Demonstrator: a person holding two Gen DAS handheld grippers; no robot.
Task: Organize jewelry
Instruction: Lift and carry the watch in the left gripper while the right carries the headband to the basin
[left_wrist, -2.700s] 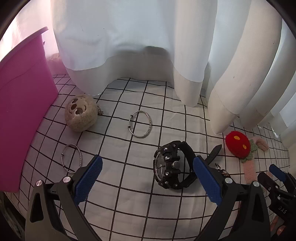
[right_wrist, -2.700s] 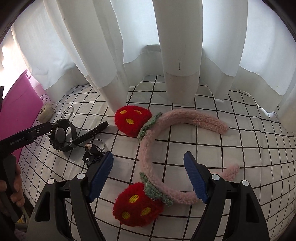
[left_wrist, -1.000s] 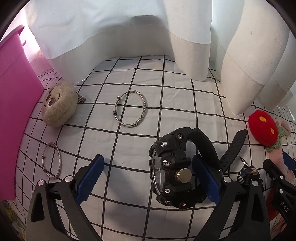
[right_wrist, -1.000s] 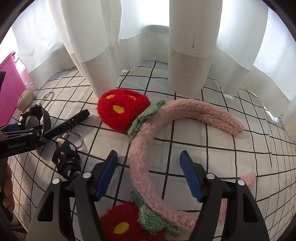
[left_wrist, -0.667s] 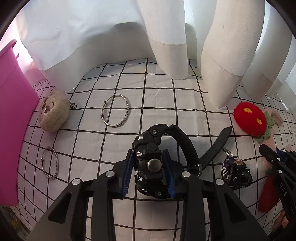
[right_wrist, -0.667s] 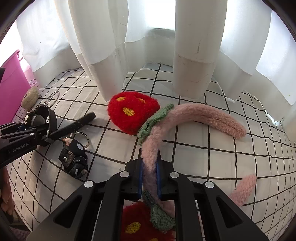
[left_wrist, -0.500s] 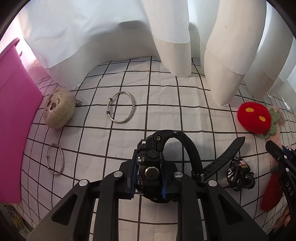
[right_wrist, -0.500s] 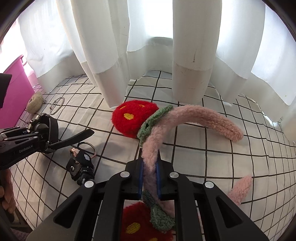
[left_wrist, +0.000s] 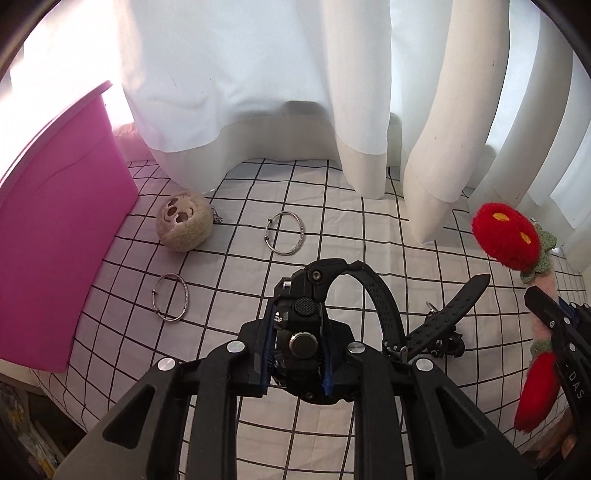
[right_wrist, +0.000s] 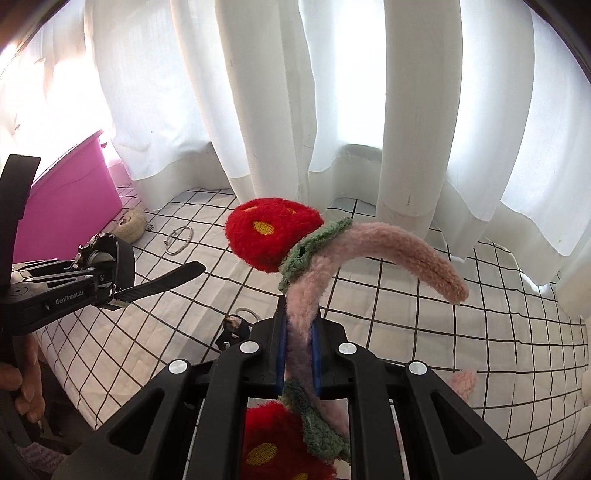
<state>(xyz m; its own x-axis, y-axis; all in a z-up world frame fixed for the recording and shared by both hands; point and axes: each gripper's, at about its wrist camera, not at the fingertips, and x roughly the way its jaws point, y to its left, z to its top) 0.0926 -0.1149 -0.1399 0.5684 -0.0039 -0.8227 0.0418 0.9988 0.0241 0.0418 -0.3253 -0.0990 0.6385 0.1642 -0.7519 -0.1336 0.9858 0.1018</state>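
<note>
My left gripper (left_wrist: 298, 354) is shut on a black sports watch (left_wrist: 306, 314), held above the checked cloth with its strap (left_wrist: 448, 314) trailing right. My right gripper (right_wrist: 298, 347) is shut on the pink band of a fuzzy headband (right_wrist: 388, 240) with red strawberry pompoms (right_wrist: 271, 230), lifted clear of the cloth. The right wrist view also shows the watch (right_wrist: 107, 258) in the left gripper at the left. Two silver bangles (left_wrist: 285, 237) (left_wrist: 171, 302) lie flat on the cloth. A magenta bin (left_wrist: 55, 236) stands at the left.
A beige round plush keychain (left_wrist: 183, 220) lies beside the bin. A small black key fob with a ring (right_wrist: 236, 326) lies on the cloth below the headband. White curtains (left_wrist: 295, 92) hang along the back edge. A hand (right_wrist: 22, 384) holds the left gripper's handle.
Both grippers went from open to shut, the left on the watch and the right on the headband band. Both then rose, lifting the watch and the headband off the cloth.
</note>
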